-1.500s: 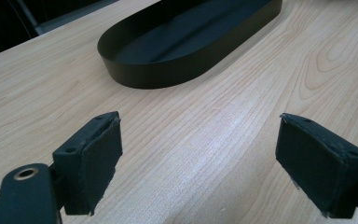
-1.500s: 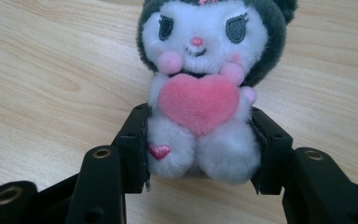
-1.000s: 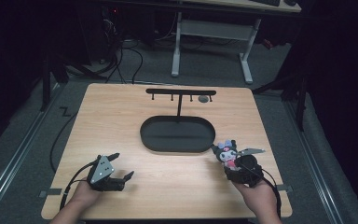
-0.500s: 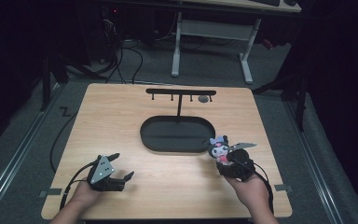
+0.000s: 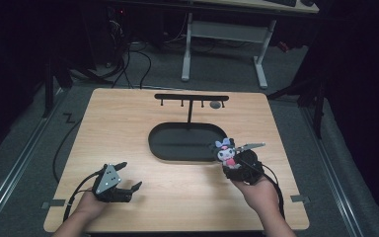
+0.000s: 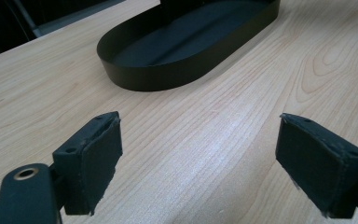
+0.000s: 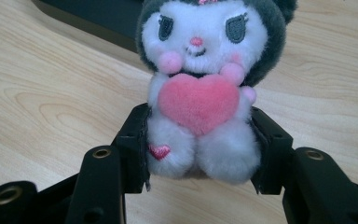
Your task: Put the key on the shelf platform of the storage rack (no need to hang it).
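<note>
From above, we see our right gripper [image 5: 233, 165] pinching the plush toy [image 5: 225, 151] just beside the oval tray [image 5: 187, 143], whose stand [image 5: 191, 101] rises beyond. Our left gripper [image 6: 200, 158] sits spread and empty, tray ahead. Along the right gripper, the plush sits upright between the jaws, facing us.

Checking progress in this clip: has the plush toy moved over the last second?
Yes. The plush toy, held in the right gripper, has moved left toward the black oval tray.
</note>
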